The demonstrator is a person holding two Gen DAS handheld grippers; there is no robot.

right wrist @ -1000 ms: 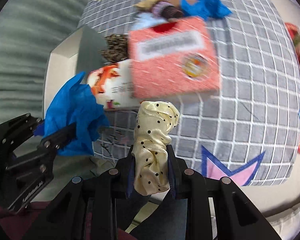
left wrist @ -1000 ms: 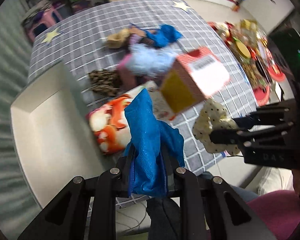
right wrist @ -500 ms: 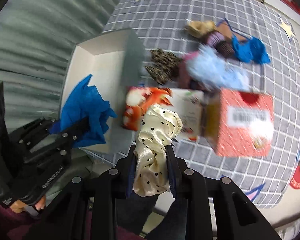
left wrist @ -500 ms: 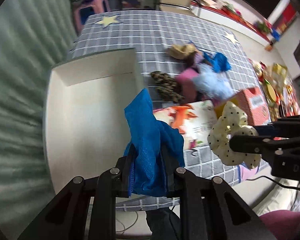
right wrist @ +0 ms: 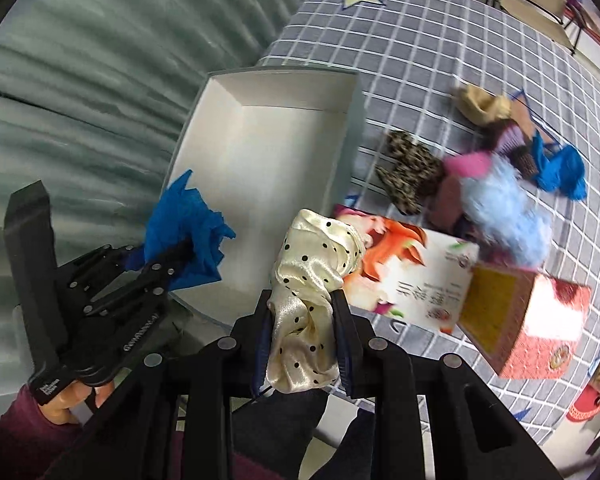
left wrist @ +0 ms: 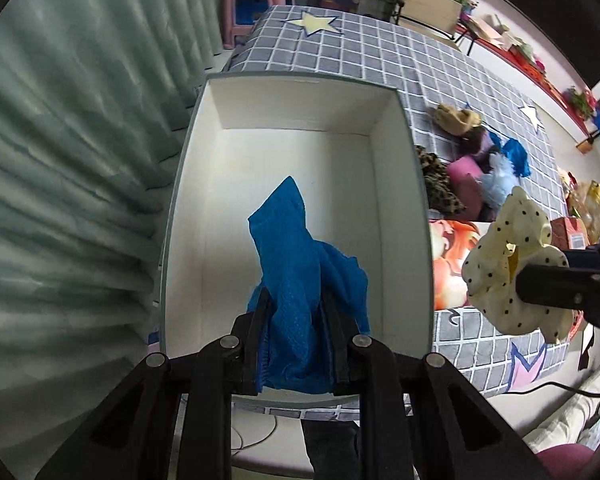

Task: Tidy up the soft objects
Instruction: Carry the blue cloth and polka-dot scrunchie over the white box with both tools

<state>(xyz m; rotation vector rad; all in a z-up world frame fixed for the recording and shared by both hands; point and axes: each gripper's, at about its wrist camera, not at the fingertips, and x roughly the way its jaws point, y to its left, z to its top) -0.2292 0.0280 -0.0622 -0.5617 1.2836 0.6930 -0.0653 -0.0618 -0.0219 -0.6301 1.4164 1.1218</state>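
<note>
A: What is different from one second ago?

B: The left gripper (left wrist: 296, 320) has moved over the white box (left wrist: 418, 216). Before, it was above the table (left wrist: 380, 56) near the printed packet (right wrist: 404, 276); now the inside of the box fills its view. The right gripper (right wrist: 304, 320) came along too, and it is now near the box's right wall, still above the packet.

A: So what does this mean for the work?

B: I think the carrying part is nearly finished for the left one. The blue cloth (left wrist: 300, 280) hangs just over the empty box floor, so letting it go seems the next thing.

A: And the tools, how do they stand?

B: Both are clamped. The left jaws squeeze the blue cloth, which sticks up between them. The right jaws pinch the dotted scrunchie (right wrist: 312, 288), a cream one with black dots.

A: Is anything in the box already?

B: No, I see nothing inside. The other soft things, the leopard piece (right wrist: 410, 176), the fluffy blue one (right wrist: 500, 204) and some more, lie in a heap on the table, beside the box.
</note>
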